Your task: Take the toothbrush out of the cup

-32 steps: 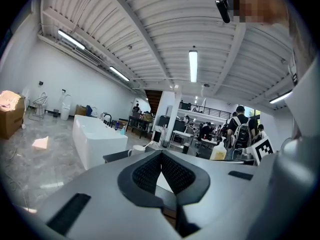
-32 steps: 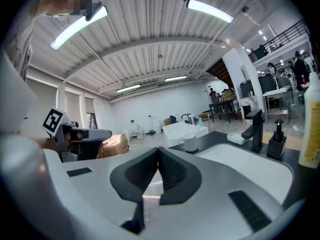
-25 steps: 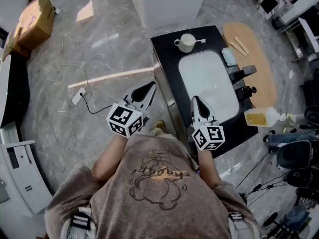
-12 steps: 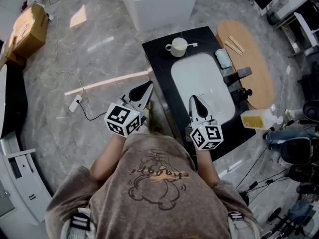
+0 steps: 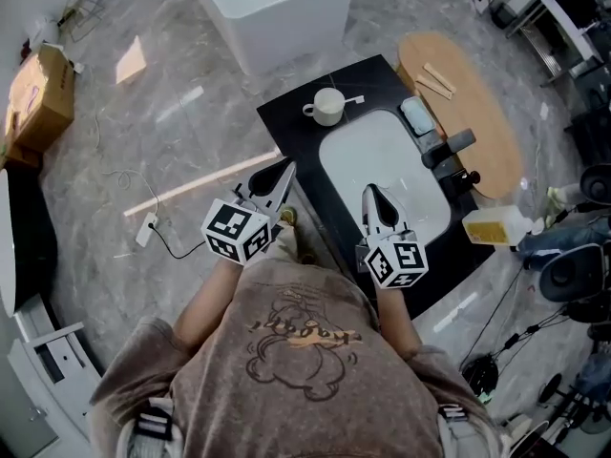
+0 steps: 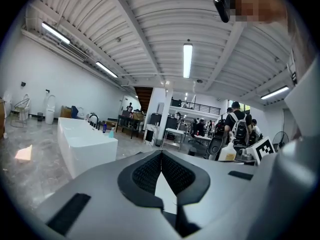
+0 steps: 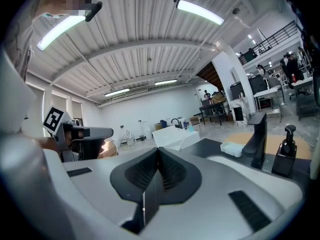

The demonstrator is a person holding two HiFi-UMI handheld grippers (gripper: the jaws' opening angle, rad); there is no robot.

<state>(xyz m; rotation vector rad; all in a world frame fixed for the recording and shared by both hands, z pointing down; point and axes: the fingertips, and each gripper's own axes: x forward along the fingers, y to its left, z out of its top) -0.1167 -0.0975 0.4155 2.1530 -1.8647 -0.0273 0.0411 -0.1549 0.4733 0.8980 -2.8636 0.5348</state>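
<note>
Holding the toothbrush (image 5: 353,99), the cup (image 5: 328,108) stands well beyond the closed, empty left claw (image 5: 288,165) and right claw (image 5: 368,191).

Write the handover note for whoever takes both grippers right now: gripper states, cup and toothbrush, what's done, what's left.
Left gripper: shut, empty, over the floor beside the counter.
Right gripper: shut, empty, over the near part of the sink.
Cup: upright at the counter's far end, toothbrush in it, handle sticking out over the rim.
Done: nothing.
Left: reach the cup, grip the toothbrush, lift it out.
</note>
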